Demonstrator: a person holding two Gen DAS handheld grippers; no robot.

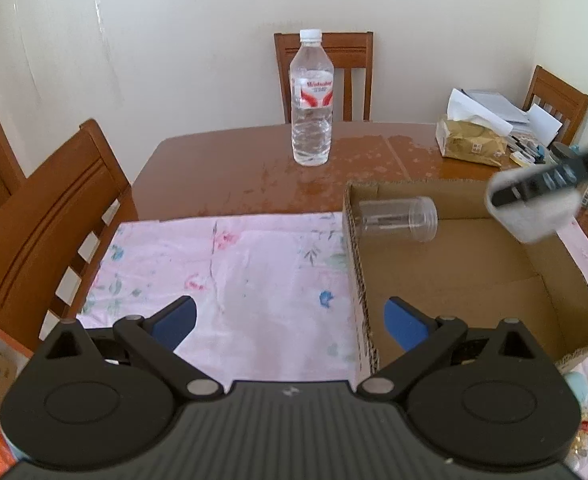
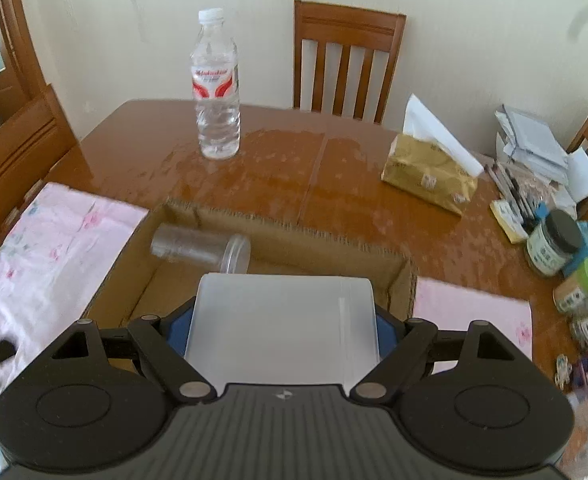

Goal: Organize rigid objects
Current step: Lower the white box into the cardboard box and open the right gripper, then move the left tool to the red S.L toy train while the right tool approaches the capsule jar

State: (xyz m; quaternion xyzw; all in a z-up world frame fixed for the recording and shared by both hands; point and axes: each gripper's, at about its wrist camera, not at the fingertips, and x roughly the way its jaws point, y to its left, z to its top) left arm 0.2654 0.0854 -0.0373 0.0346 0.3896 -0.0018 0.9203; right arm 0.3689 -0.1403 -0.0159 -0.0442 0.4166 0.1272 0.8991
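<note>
Grips a white plastic container (image 2: 282, 328) across the jaws of the right gripper (image 2: 282, 320), blue pads against both its sides. Holds it above the right part of an open cardboard box (image 2: 294, 236). Inside that box, at the far left corner, a clear jar (image 2: 202, 246) on its side. At the box's left wall, over a pink floral cloth (image 1: 234, 272), the left gripper (image 1: 290, 320), jaws spread wide with nothing gripped, one finger over the box's inside. Beyond, on the desk (image 2: 278, 172), an upright water bottle (image 2: 216, 92) well apart from the box, and a tissue pack (image 2: 429, 176) further right.
</note>
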